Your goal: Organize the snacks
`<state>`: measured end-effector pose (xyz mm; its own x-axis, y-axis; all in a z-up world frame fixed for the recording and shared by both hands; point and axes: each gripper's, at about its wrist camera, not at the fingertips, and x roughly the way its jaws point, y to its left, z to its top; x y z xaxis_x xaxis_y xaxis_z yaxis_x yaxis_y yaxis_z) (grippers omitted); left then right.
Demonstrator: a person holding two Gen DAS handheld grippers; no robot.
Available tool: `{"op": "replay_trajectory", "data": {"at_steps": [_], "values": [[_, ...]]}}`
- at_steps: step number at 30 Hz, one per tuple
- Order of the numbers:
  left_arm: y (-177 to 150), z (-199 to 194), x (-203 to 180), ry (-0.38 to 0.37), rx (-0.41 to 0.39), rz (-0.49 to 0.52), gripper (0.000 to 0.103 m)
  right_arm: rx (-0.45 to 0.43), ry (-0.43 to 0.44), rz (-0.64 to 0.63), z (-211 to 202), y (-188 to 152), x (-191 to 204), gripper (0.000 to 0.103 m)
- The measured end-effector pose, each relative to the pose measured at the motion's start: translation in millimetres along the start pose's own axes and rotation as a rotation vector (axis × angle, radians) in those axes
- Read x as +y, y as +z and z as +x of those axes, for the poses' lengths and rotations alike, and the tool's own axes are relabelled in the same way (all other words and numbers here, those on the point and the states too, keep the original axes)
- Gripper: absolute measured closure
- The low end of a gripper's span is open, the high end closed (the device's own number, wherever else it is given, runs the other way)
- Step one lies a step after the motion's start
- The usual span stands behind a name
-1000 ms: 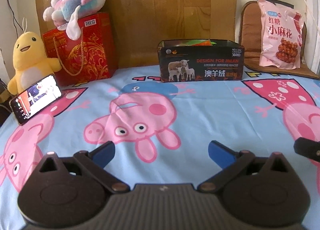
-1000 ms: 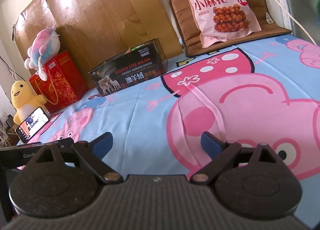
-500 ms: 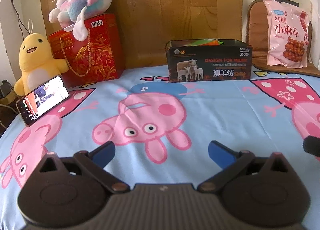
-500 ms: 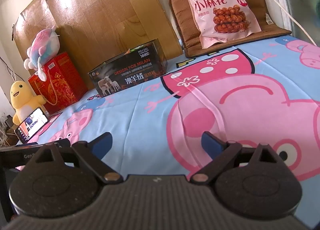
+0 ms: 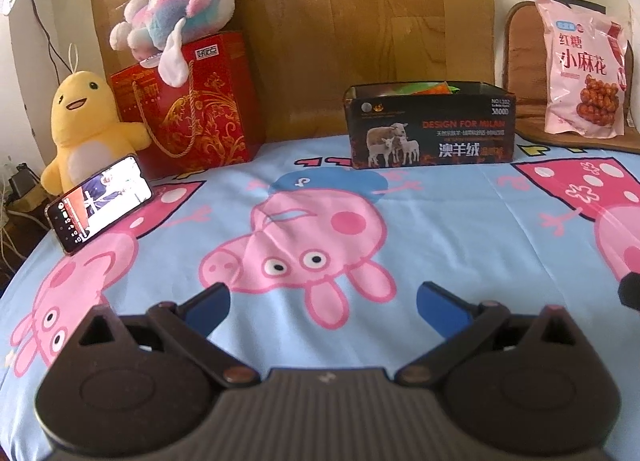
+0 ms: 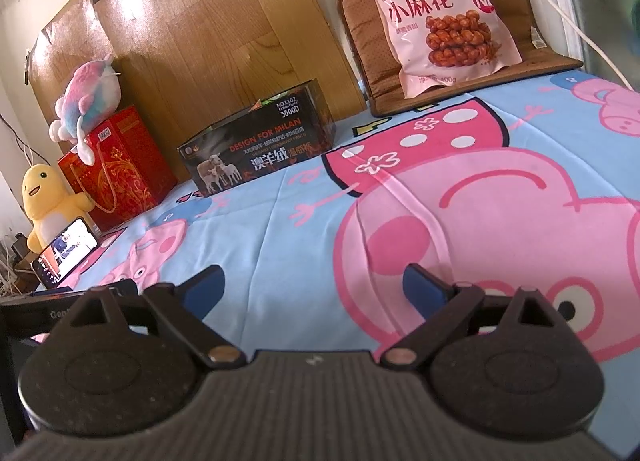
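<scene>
Both grippers hover low over the cartoon-pig bedsheet [image 5: 440,221], the left gripper [image 5: 323,303] and the right gripper [image 6: 314,287] each with jaws spread wide and nothing between them. The open dark box [image 5: 430,127] stands at the far edge against the wooden board [image 5: 360,21], with orange and green packets showing above its rim. The pink snack bag [image 6: 434,13] leans upright on a brown cushion [image 6: 472,89], right of the box and apart from it.

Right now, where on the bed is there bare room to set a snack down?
Free: the cartoon sheet between both open grippers and the black box. Crowded: the back-left corner with phone, yellow plush and red gift bag.
</scene>
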<state>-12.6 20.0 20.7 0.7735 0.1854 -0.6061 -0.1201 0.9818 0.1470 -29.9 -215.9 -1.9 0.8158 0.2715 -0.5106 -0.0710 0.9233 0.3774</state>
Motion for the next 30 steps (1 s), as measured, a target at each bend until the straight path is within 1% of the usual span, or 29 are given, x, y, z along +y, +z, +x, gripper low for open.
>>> {"op": "replay_trajectory", "data": {"at_steps": [4,30], "values": [[-0.6,0.7,0.6,0.012,-0.001,0.004,0.0,-0.004,0.001,0.001,-0.9,-0.6,0.3,0.005],[-2.4,2.0,2.7,0.033,0.0,0.009,0.0,-0.004,0.005,0.0,-1.0,-0.9,-1.1,0.005]]}}
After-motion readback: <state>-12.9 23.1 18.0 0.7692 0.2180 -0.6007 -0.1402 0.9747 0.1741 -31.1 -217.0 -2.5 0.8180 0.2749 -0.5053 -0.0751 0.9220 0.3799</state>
